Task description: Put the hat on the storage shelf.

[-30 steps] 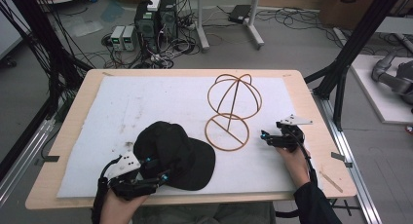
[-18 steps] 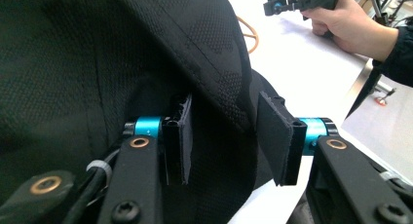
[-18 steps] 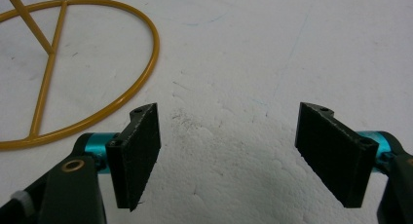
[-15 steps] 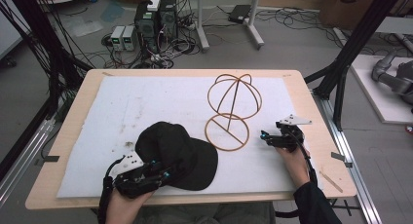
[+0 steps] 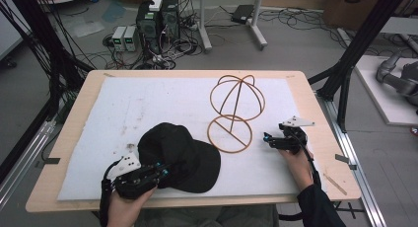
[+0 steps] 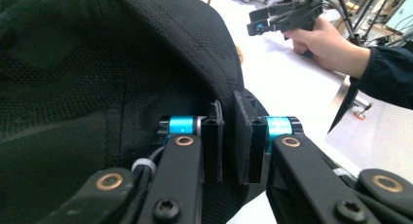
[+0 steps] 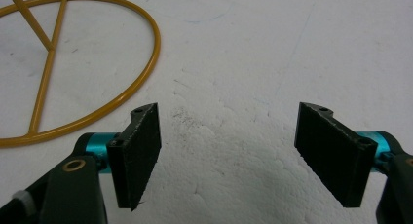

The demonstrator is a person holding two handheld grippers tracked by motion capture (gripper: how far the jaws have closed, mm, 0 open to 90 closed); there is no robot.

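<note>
The left tool (image 5: 165, 170) has just closed, clamping the black cap (image 5: 180, 155) at its near-left edge; the wire hat stand (image 5: 235, 108) stands far-right, nearer the right tool (image 5: 268, 139), whose jaws stand apart.

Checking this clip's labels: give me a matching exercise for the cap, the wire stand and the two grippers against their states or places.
Things:
1. black cap
2. wire hat stand
3. left gripper
4. right gripper

States:
a. open above bare white mat
b. gold, standing on a ring base
c. shut on the cap's edge
d. lying on the mat's near side

Pairs: 1-d, 2-b, 3-c, 4-a
</note>
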